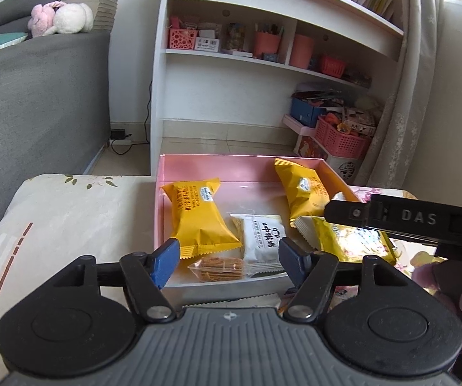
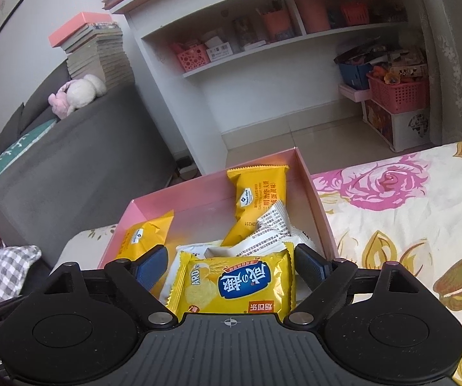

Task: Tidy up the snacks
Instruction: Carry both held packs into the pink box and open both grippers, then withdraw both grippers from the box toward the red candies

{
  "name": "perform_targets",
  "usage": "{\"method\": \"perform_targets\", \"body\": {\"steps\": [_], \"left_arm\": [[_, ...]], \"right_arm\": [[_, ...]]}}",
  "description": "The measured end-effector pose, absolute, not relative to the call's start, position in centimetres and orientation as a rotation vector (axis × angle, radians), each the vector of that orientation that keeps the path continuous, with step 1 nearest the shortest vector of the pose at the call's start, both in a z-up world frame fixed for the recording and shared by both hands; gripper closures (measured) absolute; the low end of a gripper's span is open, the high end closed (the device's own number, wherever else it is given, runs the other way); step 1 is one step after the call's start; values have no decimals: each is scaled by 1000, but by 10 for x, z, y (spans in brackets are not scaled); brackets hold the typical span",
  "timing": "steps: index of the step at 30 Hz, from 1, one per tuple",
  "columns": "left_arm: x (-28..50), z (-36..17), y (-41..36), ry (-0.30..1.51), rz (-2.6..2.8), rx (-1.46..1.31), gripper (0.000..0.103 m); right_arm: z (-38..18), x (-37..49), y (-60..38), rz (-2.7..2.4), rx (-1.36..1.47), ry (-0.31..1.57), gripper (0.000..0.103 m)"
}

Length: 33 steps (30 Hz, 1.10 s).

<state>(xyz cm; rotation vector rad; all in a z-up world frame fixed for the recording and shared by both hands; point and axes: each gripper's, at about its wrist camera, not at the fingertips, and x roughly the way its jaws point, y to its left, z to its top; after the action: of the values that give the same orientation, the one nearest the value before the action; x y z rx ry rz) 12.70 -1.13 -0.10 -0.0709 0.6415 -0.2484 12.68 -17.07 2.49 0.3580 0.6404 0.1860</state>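
Note:
A pink box [image 1: 198, 167] on the bed holds several snack packs: two orange packs [image 1: 198, 215] [image 1: 305, 189], a white pack [image 1: 261, 241], a clear cracker pack [image 1: 219, 268] and a yellow biscuit pack [image 1: 353, 241]. My left gripper [image 1: 229, 257] is open and empty over the box's near edge. My right gripper [image 2: 231, 265] is open above the box [image 2: 321, 206], with the yellow biscuit pack [image 2: 237, 284] lying between its fingers, not squeezed. The right gripper's body [image 1: 417, 218] shows at the right of the left wrist view.
The box sits on a floral bedspread [image 2: 392, 212]. A grey sofa [image 1: 38, 96] stands to the left. A white shelf unit [image 1: 231, 64] with pink baskets stands behind. A pink basket stack [image 1: 340, 138] is on the floor at the right.

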Motion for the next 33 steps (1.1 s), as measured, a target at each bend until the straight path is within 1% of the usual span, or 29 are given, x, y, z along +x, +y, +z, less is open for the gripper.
{"method": "perform_targets", "body": {"steps": [4,5,7,9,17,20,23,25,28,33], "left_arm": [[123,0,-15,646,-321,-67,35],[122,0,-17,651,-351,-62,32],[119,0,-23,651,-394,-38,28],[116,0,-32,646,-413,0,22],[111,-12,-78,650,-502,173,21],[116,-19,-87,650,-468,220,22],[129,-22,-84,673,-416,160,26],[138,-19,-76,687,-391,83,26],[148,-13,-60,690,-257,-27,24],[154,-12,-33,744,-140,-124,25]], "right_arm": [[25,128,-174,180,380,639,16],[27,128,-175,184,381,633,16],[29,127,-177,189,384,625,16],[31,126,-179,189,396,620,16],[37,127,-195,184,448,609,16],[39,127,-200,181,465,607,16],[39,126,-204,178,471,607,16],[40,125,-206,175,469,606,16],[40,123,-208,171,470,603,12],[43,120,-208,169,462,610,11]]}}
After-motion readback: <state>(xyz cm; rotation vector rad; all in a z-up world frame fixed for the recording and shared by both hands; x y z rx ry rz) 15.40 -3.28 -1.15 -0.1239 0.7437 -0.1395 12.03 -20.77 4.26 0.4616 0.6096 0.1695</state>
